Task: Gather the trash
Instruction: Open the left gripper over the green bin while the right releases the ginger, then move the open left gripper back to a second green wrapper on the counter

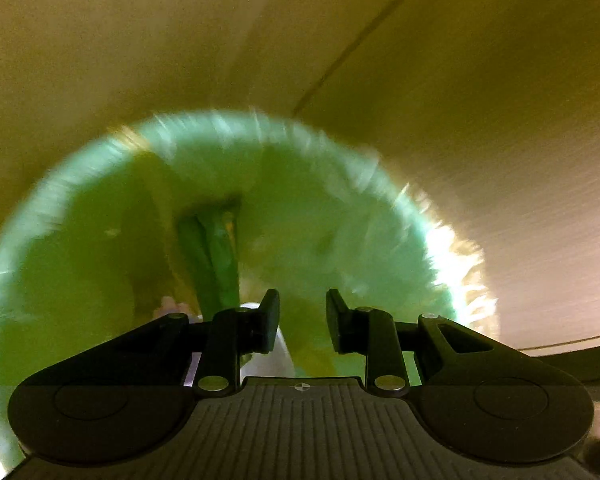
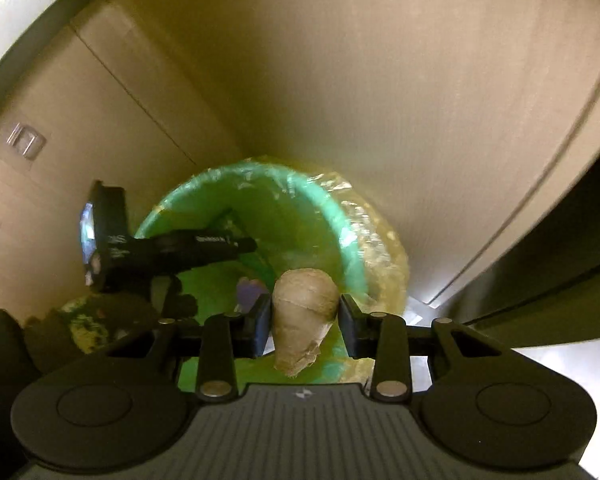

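Note:
A green bin with a clear plastic liner fills the left wrist view, blurred. My left gripper hangs over its mouth, open, with no trash pressed between the pads. A white object shows just behind the left finger, too blurred to name. In the right wrist view the same bin stands against the cabinets. My right gripper is above its near rim, shut on a beige crumpled paper wad. The left gripper reaches in from the left over the bin, held by a dark-gloved hand.
Beige cabinet fronts rise right behind the bin, with metal recessed handles at the left. A dark cabinet edge and pale floor lie to the right. Loose liner plastic bulges over the bin's right rim.

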